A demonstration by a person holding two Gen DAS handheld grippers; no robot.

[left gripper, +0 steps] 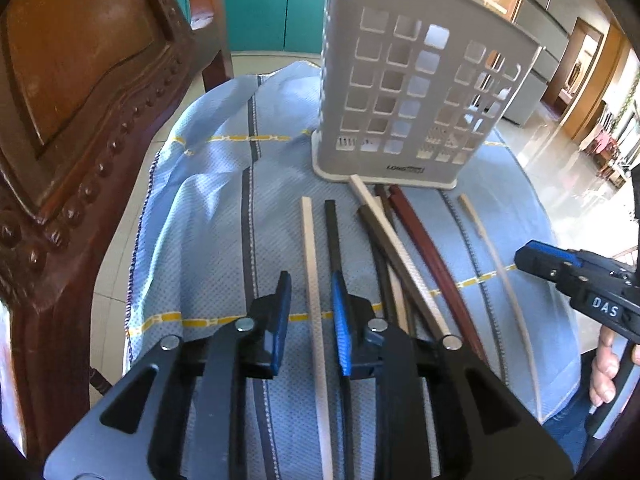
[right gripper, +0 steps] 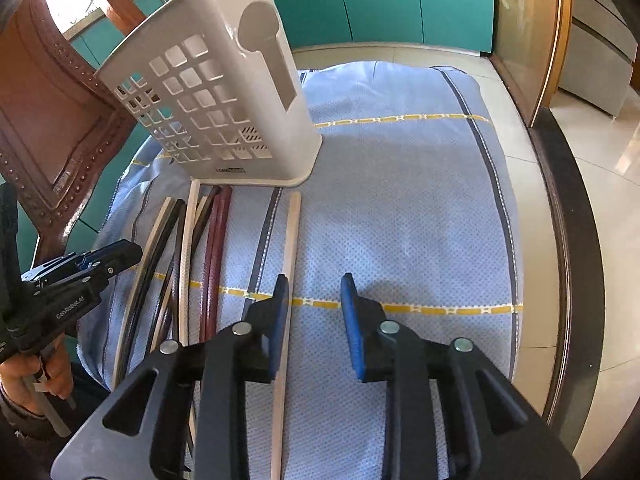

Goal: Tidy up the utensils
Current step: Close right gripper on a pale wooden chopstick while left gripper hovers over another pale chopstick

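Several chopsticks lie on a blue cloth (left gripper: 208, 216) before a grey perforated utensil holder (left gripper: 412, 92), which also shows in the right wrist view (right gripper: 224, 108). My left gripper (left gripper: 310, 292) is open, its jaws on either side of a white chopstick (left gripper: 314, 280), with a black chopstick (left gripper: 333, 232) by its right finger. Brown, cream and dark red chopsticks (left gripper: 420, 248) lie to the right. My right gripper (right gripper: 314, 296) is open and empty; a light wooden chopstick (right gripper: 290, 256) lies by its left finger. The other chopsticks (right gripper: 188, 248) lie left of it.
A carved wooden chair (left gripper: 80, 120) stands at the left of the cloth. The table edge (right gripper: 568, 240) curves along the right, with tiled floor beyond. Teal cabinets (right gripper: 380, 0) stand behind. The right gripper shows in the left wrist view (left gripper: 528, 260).
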